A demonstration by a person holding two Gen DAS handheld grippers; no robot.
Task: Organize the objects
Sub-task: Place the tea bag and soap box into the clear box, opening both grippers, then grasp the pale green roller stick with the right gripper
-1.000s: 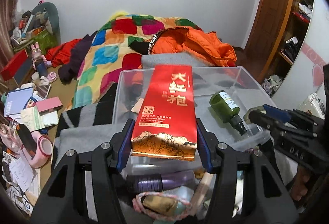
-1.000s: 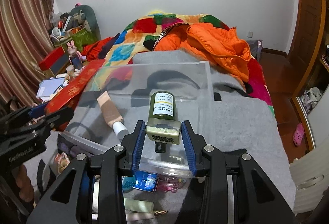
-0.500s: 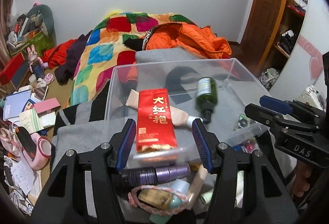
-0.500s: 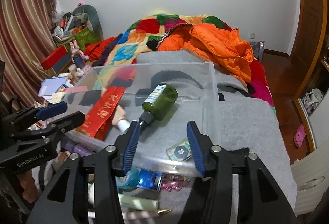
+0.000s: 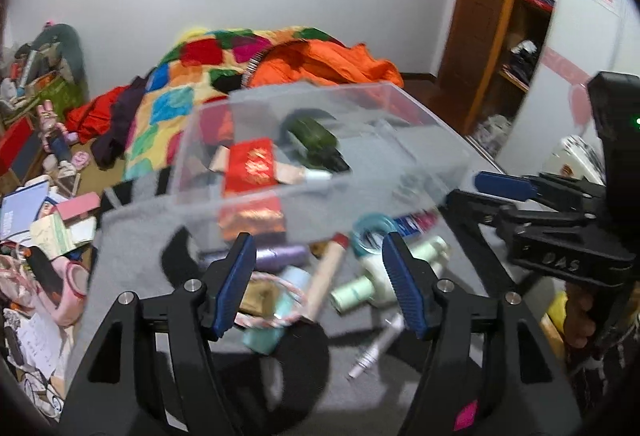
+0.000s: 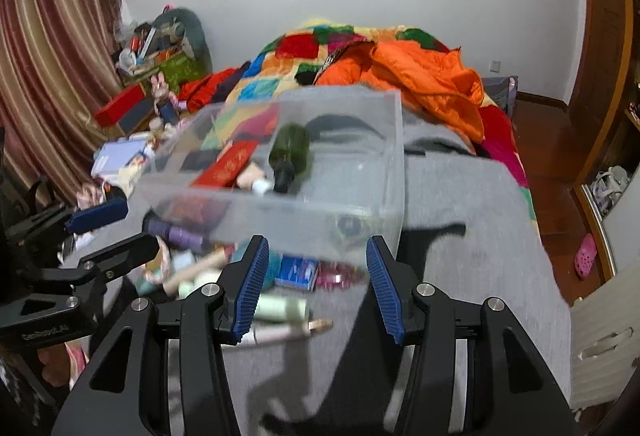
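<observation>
Clear plastic bin [image 5: 400, 123] is sitting just ahead of both jaw sets, holding the red packet [image 5: 251, 165] and green bottle [image 5: 314, 139]. Left gripper [image 5: 320, 276] and right gripper [image 6: 316, 280] are both hanging spread wide, gripping nothing.

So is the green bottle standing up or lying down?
Lying down. The green bottle rests on its side inside the clear plastic bin, beside the red packet.
</observation>
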